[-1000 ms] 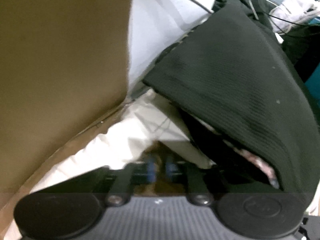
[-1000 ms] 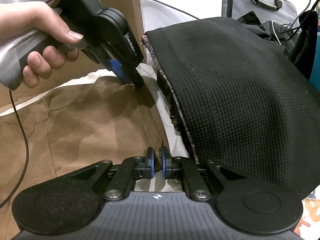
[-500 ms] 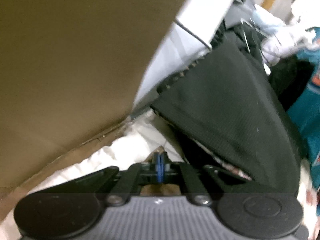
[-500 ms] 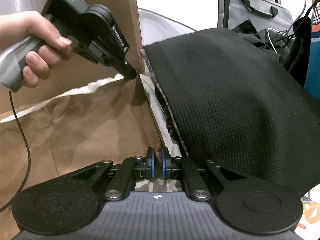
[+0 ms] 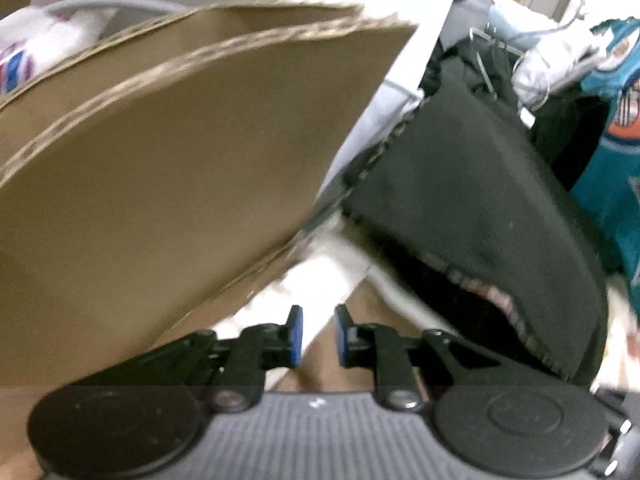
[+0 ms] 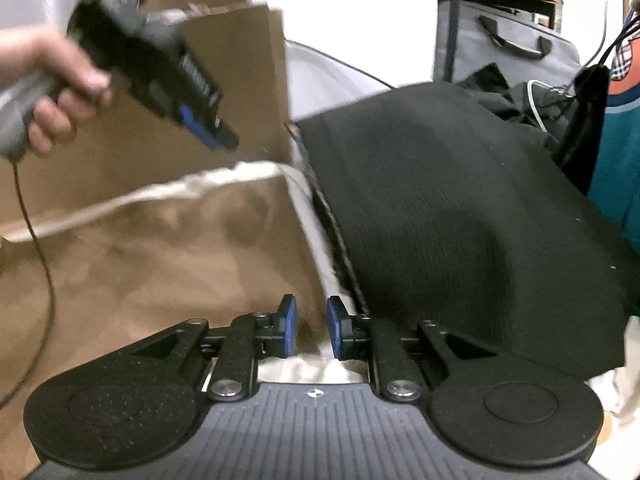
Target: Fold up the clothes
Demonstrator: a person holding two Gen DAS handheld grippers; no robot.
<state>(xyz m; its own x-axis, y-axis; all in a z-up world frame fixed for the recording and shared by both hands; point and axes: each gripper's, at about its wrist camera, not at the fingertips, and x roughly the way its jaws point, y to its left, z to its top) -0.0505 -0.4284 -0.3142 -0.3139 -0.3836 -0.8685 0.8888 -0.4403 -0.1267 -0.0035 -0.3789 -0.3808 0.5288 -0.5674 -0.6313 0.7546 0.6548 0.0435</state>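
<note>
A brown suede-like garment [image 6: 160, 272] with a cream lining edge [image 6: 180, 190] lies folded in the right wrist view, blurred. My left gripper [image 6: 224, 142], held by a hand [image 6: 52, 92], hangs just above that cream edge with nothing hanging from it. In its own view the left gripper [image 5: 318, 336] has its jaws opening, with a strip of brown cloth [image 5: 332, 356] below the gap and the blue pads clear of it. The right gripper [image 6: 311, 328] sits at the garment's near right corner. Its jaws are also opening and its pads press on nothing.
A black knitted cloth [image 6: 460, 220] drapes over a mound right beside the garment. Cardboard sheets [image 5: 160, 200] stand along the left and back. Dark clothes, cables and a teal garment [image 5: 616, 168] pile up at the far right, with a grey bag [image 6: 508, 52] behind.
Both grippers were shut on the garment's edge and held it up. Their jaws have now parted, the left gripper has risen clear, and the cream edge hangs below it.
</note>
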